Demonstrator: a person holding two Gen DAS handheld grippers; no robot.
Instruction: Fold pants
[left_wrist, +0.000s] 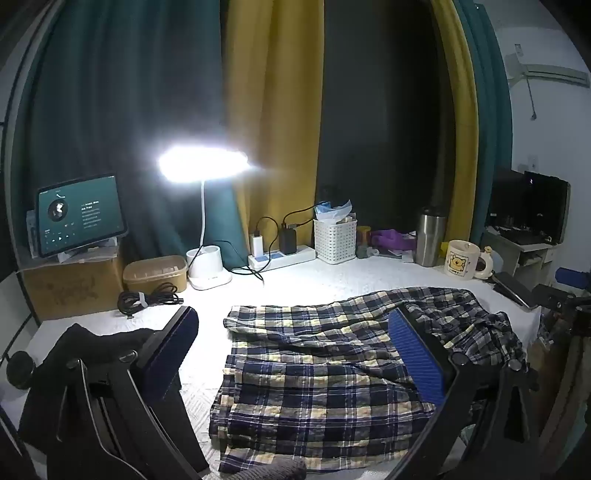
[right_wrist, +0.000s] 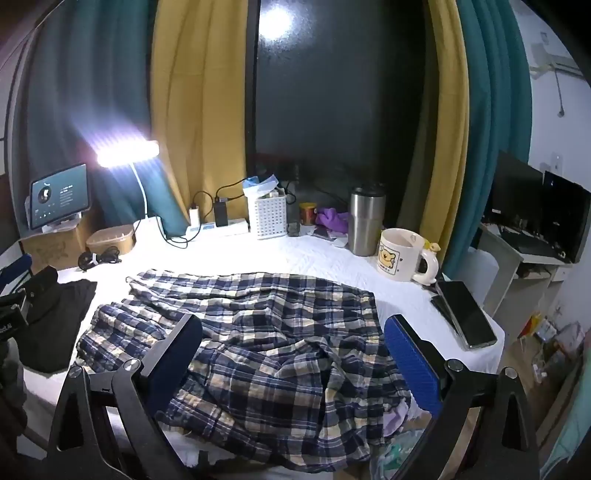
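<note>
While the plaid pants (left_wrist: 325, 365) lie spread and rumpled on the white table (left_wrist: 314, 280), no fold is yet seen in them, so the step in hand is judged to be the approach before a first grasp. The pants are laid crosswise in front of the bear mug (right_wrist: 400, 254), with the leg ends reaching away from the mug toward a black garment (right_wrist: 55, 325), and the bunched waist end hanging over the table edge nearest the cameras. The left gripper (left_wrist: 295, 354) is held above the leg end, its jaws spread wide with nothing pinched between them. The right gripper (right_wrist: 295, 362) is held above the waist end, its jaws likewise spread wide and empty. Beside the mug a dark phone (right_wrist: 467, 314) is seen lying close to the cloth. For the next move, it is judged that both grippers must be lowered onto edges of the fabric and closed on them, so that the wrinkles can be pulled flat before one leg is laid over the other.
</note>
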